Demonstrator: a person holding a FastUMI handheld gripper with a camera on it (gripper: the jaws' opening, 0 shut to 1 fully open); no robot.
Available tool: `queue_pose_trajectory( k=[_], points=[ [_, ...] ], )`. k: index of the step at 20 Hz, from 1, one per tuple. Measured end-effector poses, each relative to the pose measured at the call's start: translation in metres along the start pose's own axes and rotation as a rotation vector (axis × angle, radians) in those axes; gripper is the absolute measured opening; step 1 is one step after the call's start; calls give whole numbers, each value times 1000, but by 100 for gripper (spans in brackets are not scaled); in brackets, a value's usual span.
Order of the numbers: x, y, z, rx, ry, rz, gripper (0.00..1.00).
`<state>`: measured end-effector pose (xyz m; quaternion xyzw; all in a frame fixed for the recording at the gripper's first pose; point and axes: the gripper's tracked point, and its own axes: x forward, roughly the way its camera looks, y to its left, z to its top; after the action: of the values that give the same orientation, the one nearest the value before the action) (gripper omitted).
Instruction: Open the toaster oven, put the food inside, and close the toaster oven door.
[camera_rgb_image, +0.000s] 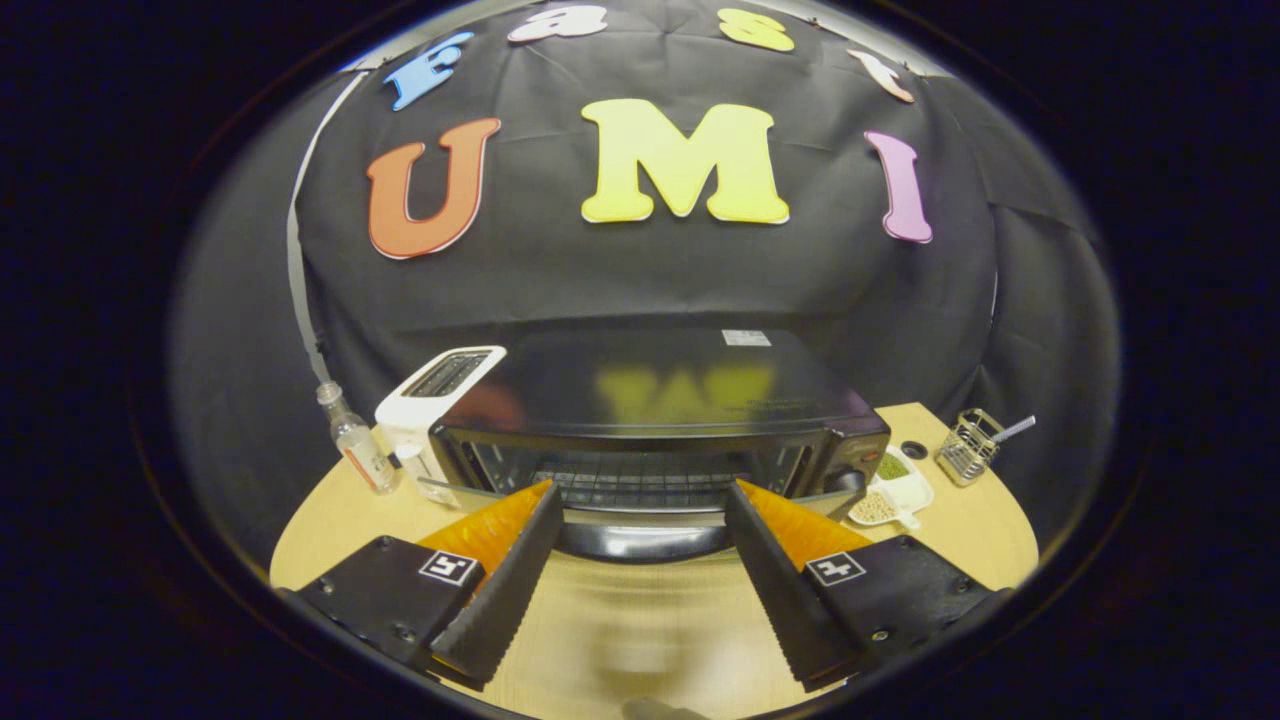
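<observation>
A black toaster oven (650, 385) stands on the wooden table just ahead of me. Its door (640, 517) hangs folded down toward me, with the dark handle (640, 541) lying between my fingers. The wire rack (640, 482) inside shows through the opening, and I see no food on it. My gripper (640, 492) is open, its fingers spread wide on either side of the door handle and holding nothing.
A white slot toaster (440, 395) and a small clear bottle (355, 445) stand left of the oven. To the oven's right are a white divided dish (915, 492) with grains and a wire basket (968, 447). Bare wooden tabletop (640, 620) lies under my fingers.
</observation>
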<state>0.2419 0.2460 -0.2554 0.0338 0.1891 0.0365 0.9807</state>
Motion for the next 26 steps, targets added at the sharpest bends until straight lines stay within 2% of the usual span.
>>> queue_pose_trajectory(
  k=[10,15,18,23,26],
  points=[
    [-40,0,-82,-35,96,-43,100],
    [-42,-4,-126,-41,179,-38,100],
    [-42,-4,-149,-88,215,-42,100],
    [-32,-8,-181,-33,305,-34,100],
    [-27,-10,-183,-38,307,-47,100]
  ],
)
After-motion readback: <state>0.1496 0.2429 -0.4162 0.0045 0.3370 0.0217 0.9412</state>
